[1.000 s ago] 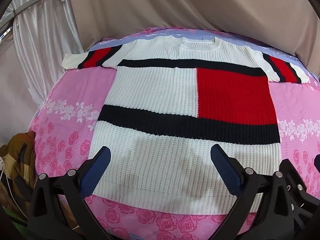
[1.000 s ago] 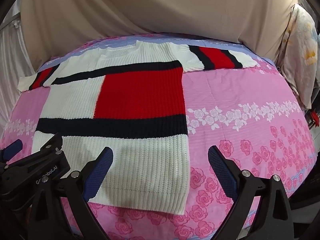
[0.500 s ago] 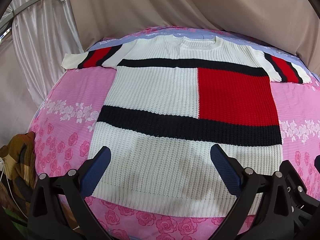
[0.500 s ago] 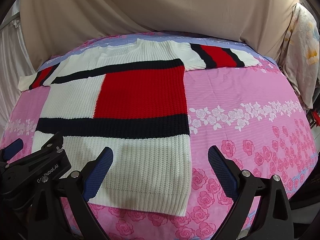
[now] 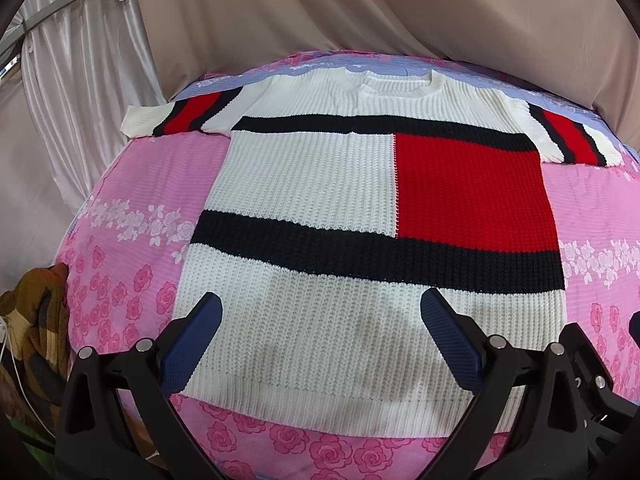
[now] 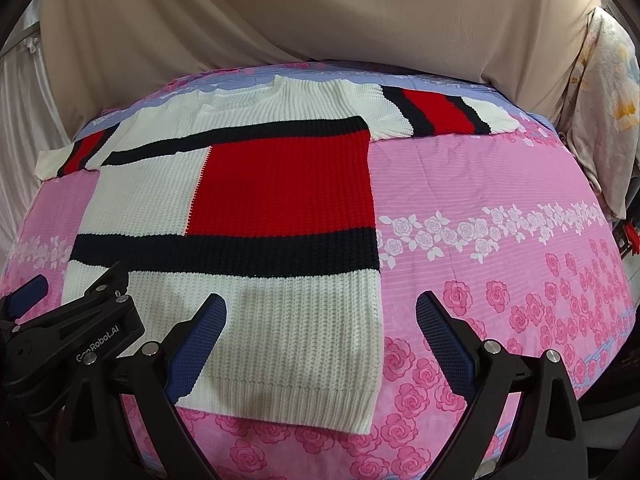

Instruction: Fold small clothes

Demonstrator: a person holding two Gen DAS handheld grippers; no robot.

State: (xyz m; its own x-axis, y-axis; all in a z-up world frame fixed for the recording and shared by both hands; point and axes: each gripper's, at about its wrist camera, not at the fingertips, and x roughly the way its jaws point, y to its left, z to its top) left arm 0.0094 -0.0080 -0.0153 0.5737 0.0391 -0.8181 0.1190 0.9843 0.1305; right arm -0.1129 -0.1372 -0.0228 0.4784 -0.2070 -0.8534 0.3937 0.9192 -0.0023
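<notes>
Holding both tools low over the near edge of the bed, I have the knitted sweater (image 5: 304,184) spread flat and face up on the pink rose-print sheet (image 5: 132,184), collar toward the top of the frame and hem toward the bottom. It is white with two dark bands across it, a red block on the right side of the chest as the left wrist view shows it, and a red stripe on each short sleeve. Both sleeves lie stretched out sideways, one at the upper left of that frame and one at the upper right.

My left gripper (image 5: 318,344) stands wide apart at the bottom of its frame, blue pads spread over the white lower panel just above the hem, with nothing between them. My right gripper (image 6: 320,344) is spread just as wide and holds nothing; in its view the left-hand pad sits over the sweater's lower right part, and the other pad is over bare sheet. The left tool's black body shows at the lower left of that frame.

Beige cloth (image 6: 280,20) hangs behind the bed, a pale curtain (image 5: 72,80) fills the upper left, and a brown bundle (image 5: 36,320) lies at the left edge.
</notes>
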